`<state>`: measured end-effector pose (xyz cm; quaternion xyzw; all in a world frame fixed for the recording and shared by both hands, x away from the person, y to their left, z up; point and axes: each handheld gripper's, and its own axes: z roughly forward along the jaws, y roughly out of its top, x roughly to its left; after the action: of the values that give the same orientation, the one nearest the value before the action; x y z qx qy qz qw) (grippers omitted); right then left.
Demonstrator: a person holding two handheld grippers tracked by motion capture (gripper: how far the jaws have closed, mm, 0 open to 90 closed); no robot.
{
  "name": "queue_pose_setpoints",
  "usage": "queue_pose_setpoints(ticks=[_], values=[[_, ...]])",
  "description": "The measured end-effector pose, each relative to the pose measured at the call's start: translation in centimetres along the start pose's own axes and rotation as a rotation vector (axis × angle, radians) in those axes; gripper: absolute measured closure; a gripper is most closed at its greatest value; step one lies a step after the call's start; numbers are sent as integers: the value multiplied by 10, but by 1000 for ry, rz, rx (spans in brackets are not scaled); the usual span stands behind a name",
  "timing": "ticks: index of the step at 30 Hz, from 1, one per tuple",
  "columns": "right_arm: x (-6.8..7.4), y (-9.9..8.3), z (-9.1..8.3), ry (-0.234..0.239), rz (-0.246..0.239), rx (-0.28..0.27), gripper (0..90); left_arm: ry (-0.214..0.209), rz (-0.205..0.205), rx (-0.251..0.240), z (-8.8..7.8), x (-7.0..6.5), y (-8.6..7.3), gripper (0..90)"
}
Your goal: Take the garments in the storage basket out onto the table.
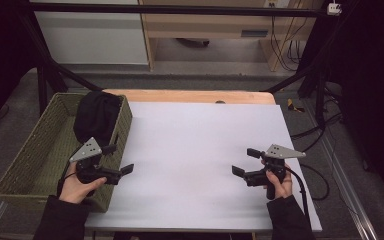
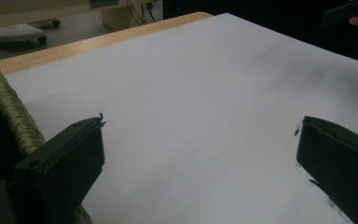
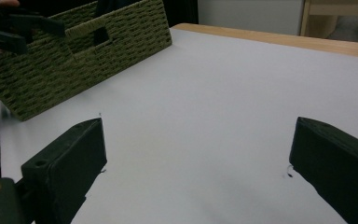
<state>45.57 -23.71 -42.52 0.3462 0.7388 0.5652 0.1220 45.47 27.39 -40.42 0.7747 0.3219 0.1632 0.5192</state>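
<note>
Worktop (image 1: 200,145): carrying a white sheet over nearly all of its top, leaving a strip of bare wood showing along the far edge; lying bare between the two grippers.

Basket (image 1: 25,160): sitting at the left edge of the worktop, partly overhanging it; woven, olive green, oblong, running near to far; showing its long side with a handle slot in the right gripper view (image 3: 74,56).

Black cloth (image 1: 96,116): lying bunched in the far end of the basket, leaning against the right wall and rising above the rim.

Left hand (image 1: 77,186): coming in from the near left, gripping the handle of the left gripper beside the basket's near right corner.

Right hand (image 1: 279,186): coming in from the near right, gripping the handle of the right gripper.

Left gripper (image 1: 121,159): hovering over the sheet just right of the basket's wall, pointing right; released, jaws standing wide apart with nothing between them, as seen in the left gripper view (image 2: 200,149).

Right gripper (image 1: 245,161): hovering over the right part of the sheet, pointing left toward the basket, well apart from it; released, jaws spread wide over bare sheet in the right gripper view (image 3: 198,154).
</note>
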Motion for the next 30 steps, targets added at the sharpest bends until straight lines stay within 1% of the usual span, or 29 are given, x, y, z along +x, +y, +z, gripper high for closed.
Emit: queue_pose_setpoints(ticks=[15, 28, 29, 30], values=[[-1, 0, -1, 6, 4, -1, 38, 0, -12, -7, -1, 1, 1, 4], [-1, -1, 1, -1, 6, 8, 39, 11, -4, 2, -3, 1, 5, 4], [-1, -1, 1, 0, 6, 8, 39, 15, 5, 1, -5, 0, 7, 4], [-1, -1, 1, 0, 7, 9, 39, 15, 5, 1, -5, 0, 7, 4]])
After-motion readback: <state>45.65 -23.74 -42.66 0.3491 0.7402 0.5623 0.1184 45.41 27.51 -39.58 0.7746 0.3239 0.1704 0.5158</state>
